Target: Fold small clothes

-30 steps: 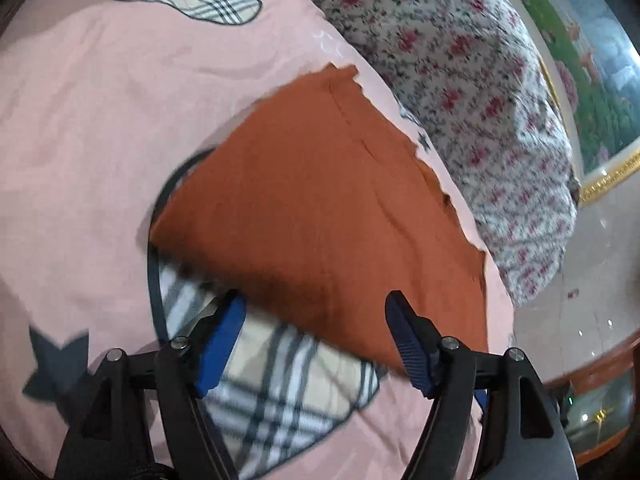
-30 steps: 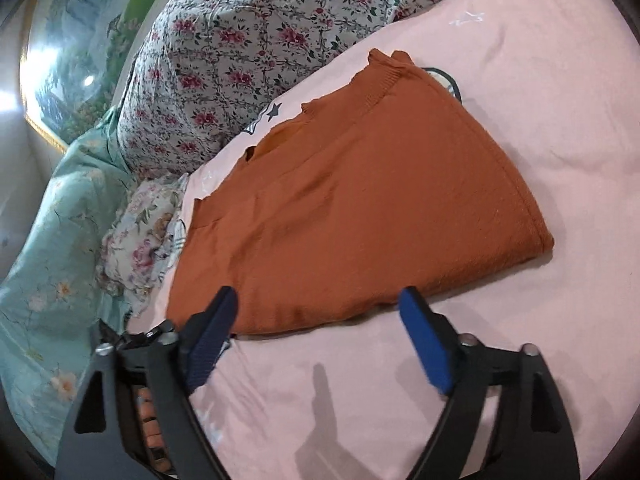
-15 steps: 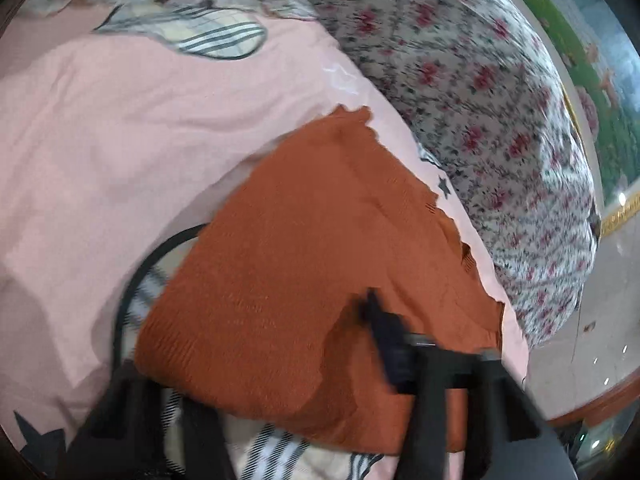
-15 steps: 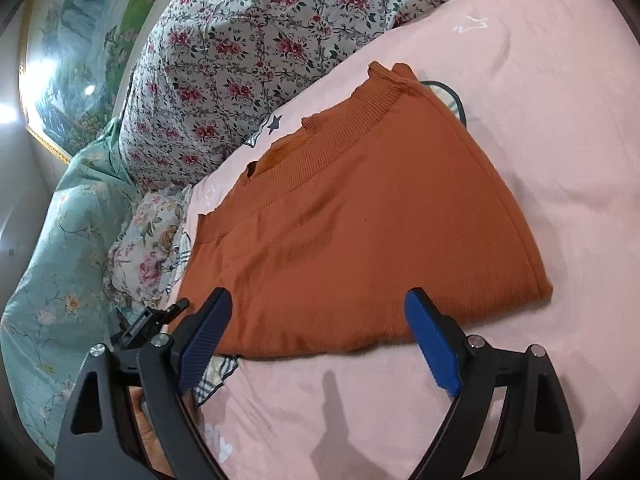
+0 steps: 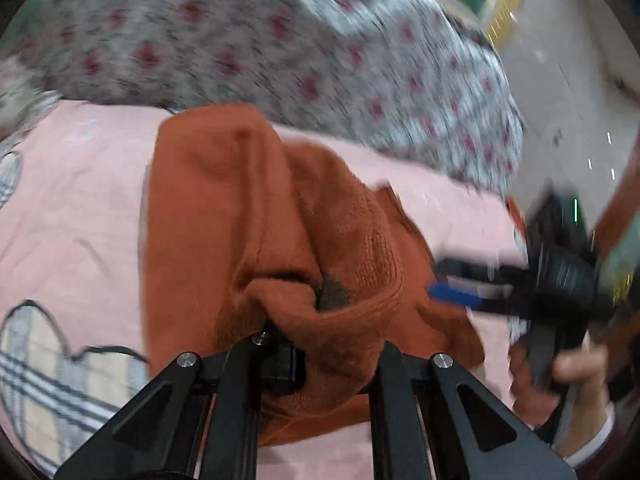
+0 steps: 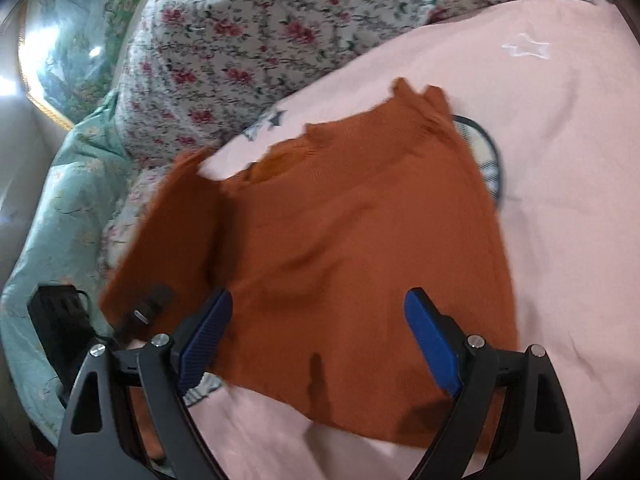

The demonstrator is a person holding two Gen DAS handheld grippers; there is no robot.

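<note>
Lying on the pink bed sheet (image 6: 560, 184), the orange sweater (image 6: 360, 240) is bunched and pinched at one edge by the left gripper (image 5: 320, 340), whose jaws are closed on it, while the right gripper (image 6: 316, 336) is held over it with jaws wide.

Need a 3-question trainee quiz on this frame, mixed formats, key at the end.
1. True or false: the left gripper is shut on the orange sweater.
2. Multiple choice: the right gripper is (A) shut on the sweater, (B) open, fingers on either side of the sweater's near edge, (C) out of view.
3. Fill in: the sweater lies on a ____ bedsheet, with a floral quilt behind it.

Key: 1 true; 2 B; 3 pink.
</note>
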